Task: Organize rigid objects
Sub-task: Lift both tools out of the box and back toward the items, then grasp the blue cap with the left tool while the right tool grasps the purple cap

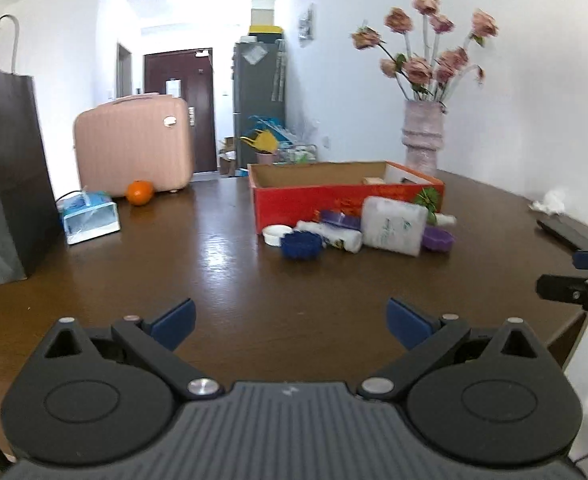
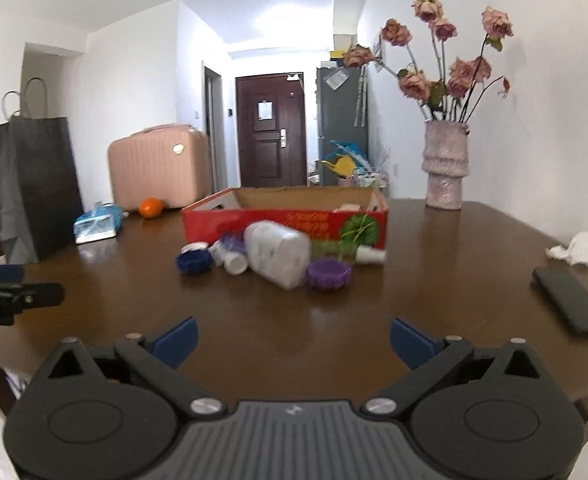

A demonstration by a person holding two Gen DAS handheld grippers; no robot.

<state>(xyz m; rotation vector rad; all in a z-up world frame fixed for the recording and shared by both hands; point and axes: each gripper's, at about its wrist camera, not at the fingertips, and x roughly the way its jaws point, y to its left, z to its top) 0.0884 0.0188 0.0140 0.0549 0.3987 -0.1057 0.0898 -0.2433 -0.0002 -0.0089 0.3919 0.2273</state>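
A red cardboard box (image 1: 333,200) (image 2: 286,220) stands open on the brown table. In front of it lies a cluster: a large white bottle (image 1: 393,224) (image 2: 278,252), a smaller white bottle (image 1: 333,236) (image 2: 234,262), a dark blue round lid (image 1: 301,245) (image 2: 192,262), a purple round lid (image 1: 437,239) (image 2: 329,274), a white cap (image 1: 276,234) and a green-and-white bottle (image 2: 349,252). My left gripper (image 1: 292,322) is open and empty, well short of the cluster. My right gripper (image 2: 294,340) is open and empty, also short of it.
A vase of dried roses (image 1: 423,140) (image 2: 443,168) stands behind the box at the right. A black phone (image 2: 569,304) and crumpled tissue (image 2: 577,248) lie at the right. A dark paper bag (image 1: 6,176), tissue pack (image 1: 90,216), orange (image 1: 139,192) and pink suitcase (image 1: 134,144) are at the left.
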